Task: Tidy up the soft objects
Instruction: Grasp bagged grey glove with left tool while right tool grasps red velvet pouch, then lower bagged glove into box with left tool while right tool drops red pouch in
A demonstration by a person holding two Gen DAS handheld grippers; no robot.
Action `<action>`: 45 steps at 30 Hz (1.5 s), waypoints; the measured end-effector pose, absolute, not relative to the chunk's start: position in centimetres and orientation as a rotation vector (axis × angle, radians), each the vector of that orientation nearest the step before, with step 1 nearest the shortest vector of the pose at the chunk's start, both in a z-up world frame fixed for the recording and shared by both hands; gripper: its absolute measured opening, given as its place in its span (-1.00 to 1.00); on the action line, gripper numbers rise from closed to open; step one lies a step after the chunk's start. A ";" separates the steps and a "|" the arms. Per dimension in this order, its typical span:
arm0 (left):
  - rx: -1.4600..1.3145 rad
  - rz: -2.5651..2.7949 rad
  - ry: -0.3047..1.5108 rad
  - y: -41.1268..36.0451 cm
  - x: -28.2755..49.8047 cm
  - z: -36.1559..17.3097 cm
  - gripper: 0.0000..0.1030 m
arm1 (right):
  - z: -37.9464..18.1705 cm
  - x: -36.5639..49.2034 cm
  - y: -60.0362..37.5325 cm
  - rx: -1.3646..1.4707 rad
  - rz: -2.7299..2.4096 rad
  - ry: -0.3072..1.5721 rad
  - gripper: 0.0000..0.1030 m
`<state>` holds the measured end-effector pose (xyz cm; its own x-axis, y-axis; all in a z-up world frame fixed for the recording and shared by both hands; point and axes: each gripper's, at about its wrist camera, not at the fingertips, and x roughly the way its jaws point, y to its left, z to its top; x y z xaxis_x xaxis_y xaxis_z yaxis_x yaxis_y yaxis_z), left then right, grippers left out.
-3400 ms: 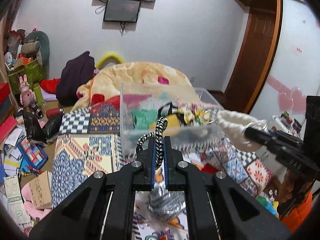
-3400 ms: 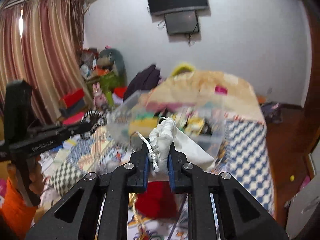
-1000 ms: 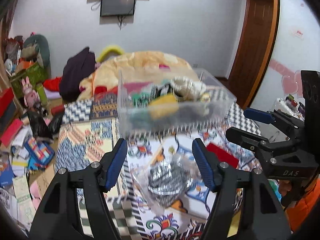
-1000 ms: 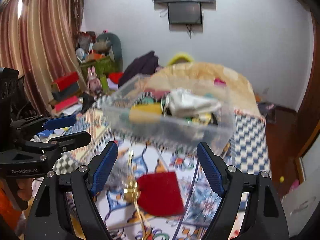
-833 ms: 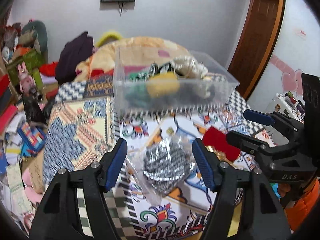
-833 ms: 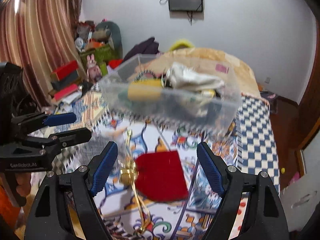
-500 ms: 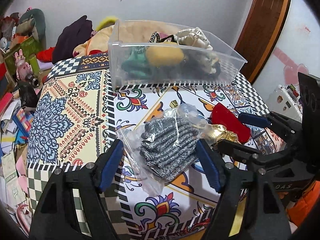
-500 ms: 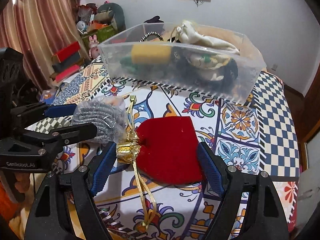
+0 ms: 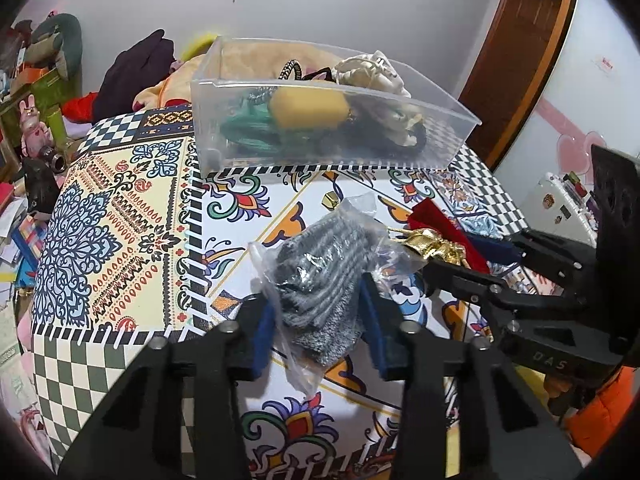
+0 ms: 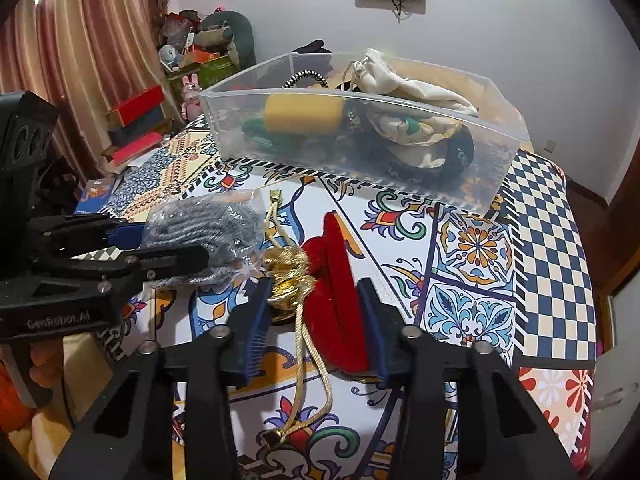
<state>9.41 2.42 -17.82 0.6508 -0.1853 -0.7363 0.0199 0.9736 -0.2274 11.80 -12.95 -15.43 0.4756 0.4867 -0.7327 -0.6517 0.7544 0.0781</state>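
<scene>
Pickup is the step in hand, judging by how both grippers sit over the last loose items on the patterned tablecloth. The clear plastic bin at the far side of the table already holds a yellow sponge, a cream drawstring bag, a striped cord and some darker things, so most of the sorting looks done. Two items remain outside it — a grey knitted piece in a clear plastic bag and a red pouch with a gold tassel cord. The left gripper is spread wide with the bagged knit between its blue pads; whether the pads touch the plastic cannot be told, but nothing is squeezed. The right gripper is likewise open at about the same width, straddling the near end of the pouch and the gold knot, with the cord trailing toward the camera between its fingers. The two items lie just beside each other, the plastic touching the tassel. The next move probably calls for each gripper to close firmly enough to hold slippery plastic and soft velvet — then lift clear and carry over the bin's front wall. The loose cord may snag or drag the neighbouring bag.
</scene>
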 end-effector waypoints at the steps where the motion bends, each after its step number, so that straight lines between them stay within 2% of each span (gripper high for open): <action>1: -0.211 -0.118 0.854 2.5 9.4 -17.7 -0.39 | -15.4 11.8 -13.0 -0.220 0.706 0.818 -0.37; 5: -0.206 -0.111 0.841 2.8 9.2 -17.0 -0.46 | -15.0 11.8 -13.4 -0.197 0.707 0.819 -0.45; 29: -0.145 -0.062 0.541 4.5 12.0 -7.2 -0.48 | -5.9 15.0 -14.9 -0.147 0.633 0.540 -0.45; 37: -0.154 -0.055 0.516 4.8 15.7 -7.0 -0.47 | -5.9 17.8 -13.8 -0.126 0.589 0.529 -0.45; 45: -0.174 -0.049 0.577 4.7 19.8 -9.2 -0.47 | -7.4 20.2 -12.8 -0.144 0.541 0.565 -0.45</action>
<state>19.77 4.72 -9.16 0.8373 -0.0951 -0.5384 -0.0025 0.9841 -0.1777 20.17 -12.75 -7.42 0.7099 0.4467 -0.5444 -0.5239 0.8516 0.0156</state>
